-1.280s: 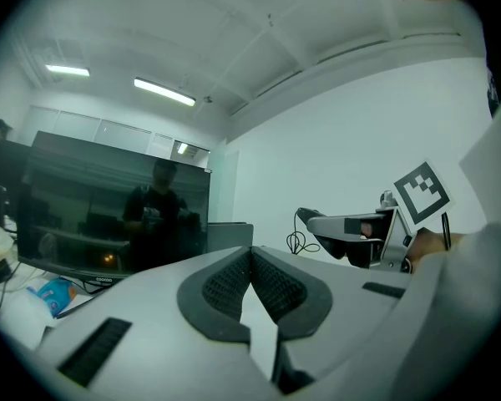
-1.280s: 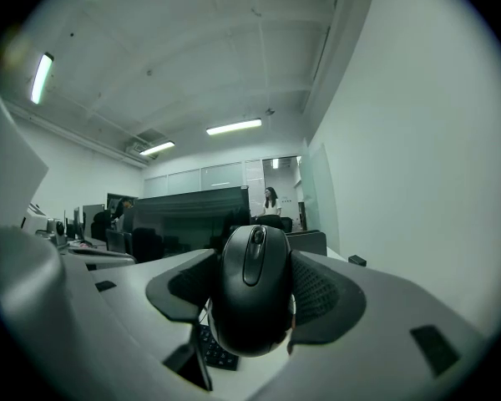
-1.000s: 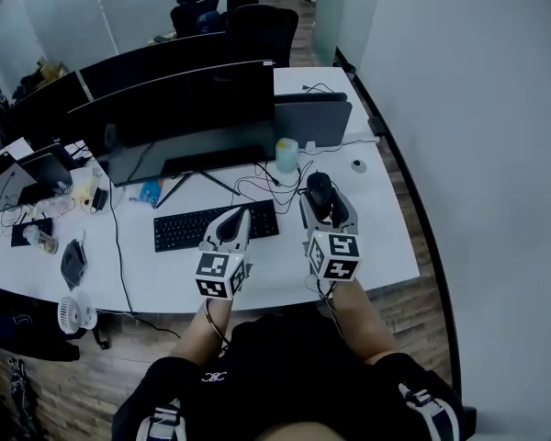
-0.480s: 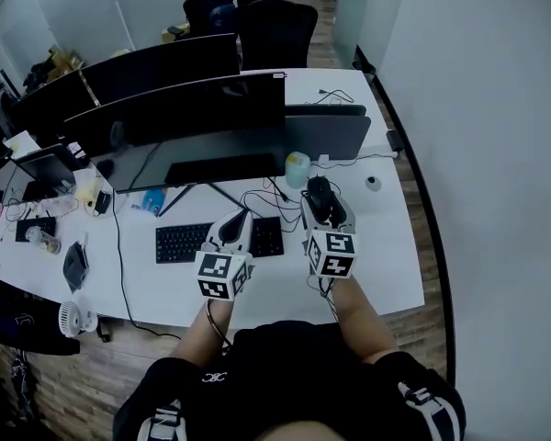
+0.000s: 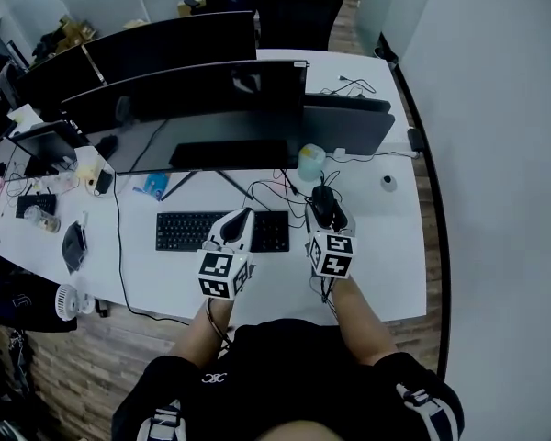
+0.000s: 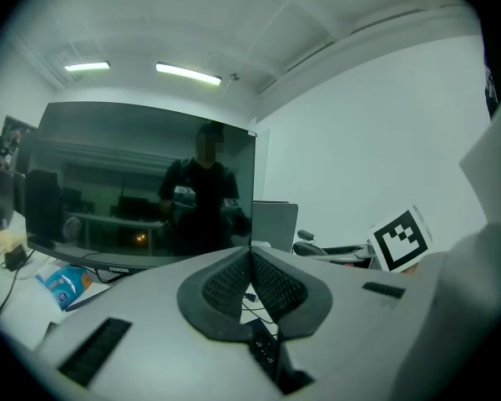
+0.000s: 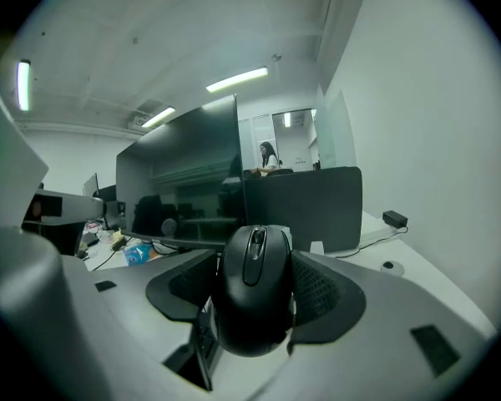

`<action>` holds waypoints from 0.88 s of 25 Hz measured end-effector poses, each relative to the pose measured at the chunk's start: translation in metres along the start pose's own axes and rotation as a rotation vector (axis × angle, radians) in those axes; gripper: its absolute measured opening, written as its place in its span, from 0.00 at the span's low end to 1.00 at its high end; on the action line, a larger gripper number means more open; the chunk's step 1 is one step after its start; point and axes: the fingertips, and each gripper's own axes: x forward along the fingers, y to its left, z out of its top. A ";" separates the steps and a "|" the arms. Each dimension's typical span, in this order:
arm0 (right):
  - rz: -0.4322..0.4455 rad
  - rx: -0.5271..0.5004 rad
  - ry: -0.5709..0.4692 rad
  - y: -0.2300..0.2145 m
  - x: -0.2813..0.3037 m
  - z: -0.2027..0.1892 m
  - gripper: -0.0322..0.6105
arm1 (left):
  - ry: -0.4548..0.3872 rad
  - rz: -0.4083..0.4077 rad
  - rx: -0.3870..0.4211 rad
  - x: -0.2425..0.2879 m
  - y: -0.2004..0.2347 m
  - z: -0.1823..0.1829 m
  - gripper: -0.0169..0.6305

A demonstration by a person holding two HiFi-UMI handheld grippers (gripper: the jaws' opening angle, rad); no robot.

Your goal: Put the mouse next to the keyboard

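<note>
A black mouse (image 7: 255, 295) sits between the pads of my right gripper (image 7: 255, 286), which is shut on its sides. In the head view the mouse (image 5: 325, 206) hangs over the white desk (image 5: 386, 265), just right of the black keyboard (image 5: 222, 231). My right gripper (image 5: 328, 211) points away from me. My left gripper (image 5: 241, 217) hovers over the keyboard's right half. Its pads (image 6: 271, 286) meet with nothing between them, so the left gripper (image 6: 250, 278) is shut.
Behind the keyboard stand a wide dark monitor (image 5: 202, 108) on a stand, a mint cup (image 5: 311, 163), tangled cables (image 5: 274, 191) and a dark panel (image 5: 349, 127). A small round object (image 5: 388, 183) lies at the right. Clutter and a small fan (image 5: 67, 301) fill the desk's left.
The head view has tilted, so the desk sits lower and farther back in the picture. The right gripper still holds the mouse, now slightly nearer the keyboard's right end. The left gripper stays shut.
</note>
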 end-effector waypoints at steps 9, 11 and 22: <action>0.002 -0.023 0.133 -0.004 0.016 -0.065 0.51 | 0.039 -0.002 -0.029 0.012 -0.001 -0.021 0.05; -0.001 -0.023 0.161 -0.005 0.021 -0.077 0.51 | 0.039 -0.008 -0.026 0.016 -0.004 -0.022 0.05; -0.043 -0.003 0.370 -0.011 0.035 -0.157 0.51 | 0.067 -0.023 -0.018 0.023 -0.013 -0.026 0.05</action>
